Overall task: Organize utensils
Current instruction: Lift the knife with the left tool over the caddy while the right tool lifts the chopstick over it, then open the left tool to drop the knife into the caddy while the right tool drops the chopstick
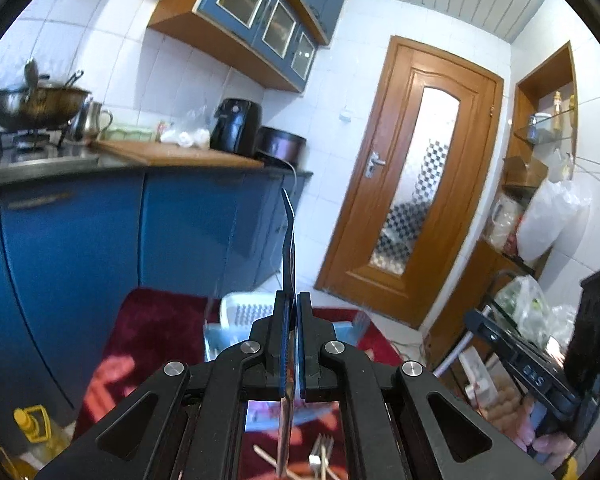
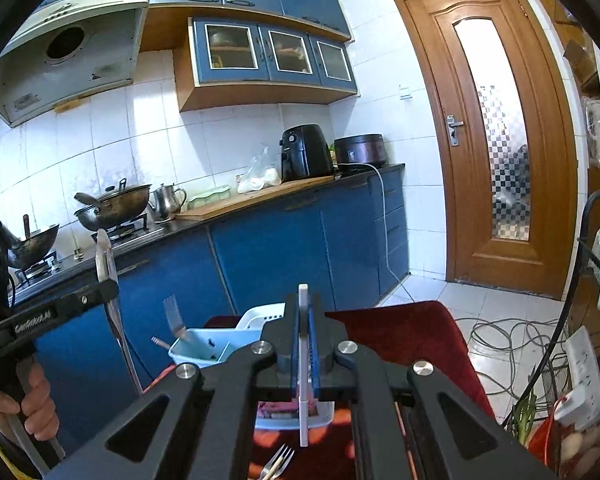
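Observation:
My left gripper [image 1: 292, 300] is shut on a metal knife [image 1: 288, 236] that points up and forward, raised above the red cloth. It also shows in the right wrist view [image 2: 107, 276] at the left. My right gripper [image 2: 303, 300] is shut on a thin white utensil handle [image 2: 303, 360], held upright; it shows at the right of the left wrist view [image 1: 496, 330]. A light blue basket [image 2: 204, 346] holds a spatula [image 2: 175, 314], with a white basket [image 2: 256, 316] behind it. A fork [image 2: 278, 460] and wooden chopsticks [image 1: 270, 458] lie on the red cloth below.
Blue kitchen cabinets [image 2: 260, 248] with a counter run along the left, carrying woks, a kettle and an air fryer [image 2: 306, 152]. A wooden door [image 2: 496, 128] stands ahead. Cables [image 2: 508, 340] and a power strip [image 2: 580, 380] lie on the right. A red cloth [image 2: 412, 340] covers the work surface.

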The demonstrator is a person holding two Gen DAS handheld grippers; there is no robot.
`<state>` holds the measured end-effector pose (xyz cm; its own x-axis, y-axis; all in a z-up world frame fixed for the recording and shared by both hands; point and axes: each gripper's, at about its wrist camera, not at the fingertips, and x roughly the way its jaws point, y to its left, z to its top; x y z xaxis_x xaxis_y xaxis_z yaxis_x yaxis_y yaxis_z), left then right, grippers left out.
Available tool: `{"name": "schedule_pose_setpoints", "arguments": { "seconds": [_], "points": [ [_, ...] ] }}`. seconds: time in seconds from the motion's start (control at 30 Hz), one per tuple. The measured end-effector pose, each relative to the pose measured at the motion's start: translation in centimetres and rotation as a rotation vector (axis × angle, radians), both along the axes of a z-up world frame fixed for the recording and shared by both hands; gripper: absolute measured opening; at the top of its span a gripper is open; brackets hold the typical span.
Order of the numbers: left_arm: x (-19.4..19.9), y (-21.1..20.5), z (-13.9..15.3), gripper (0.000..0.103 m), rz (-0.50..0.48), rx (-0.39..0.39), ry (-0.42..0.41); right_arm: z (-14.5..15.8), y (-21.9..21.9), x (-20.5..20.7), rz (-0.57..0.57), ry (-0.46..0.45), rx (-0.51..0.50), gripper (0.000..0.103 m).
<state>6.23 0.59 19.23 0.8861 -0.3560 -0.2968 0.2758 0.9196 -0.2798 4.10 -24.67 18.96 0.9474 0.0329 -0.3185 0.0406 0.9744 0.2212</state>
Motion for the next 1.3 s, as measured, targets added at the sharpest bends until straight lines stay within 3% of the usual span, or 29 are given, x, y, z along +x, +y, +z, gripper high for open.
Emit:
{"name": "schedule_pose_setpoints", "arguments": {
  "seconds": [0.43, 0.93, 1.3],
  "points": [
    [6.6, 0.3, 2.8, 0.003, 0.073, -0.050, -0.075, 2.0, -0.9, 3.7, -0.009, -0.029, -0.026, 0.006],
    [10.9, 0.0, -2.7, 0.003, 0.122, -0.044, -0.034, 0.1, -0.6, 8.3, -0.005, -0.014, -0.052, 0.006],
    [11.0, -0.1, -5.1, 0.003, 0.112, -0.018, 0.016, -3.9, 0.1, 10.2, 0.051, 0.094, -0.033, 0.006]
  ]
}}
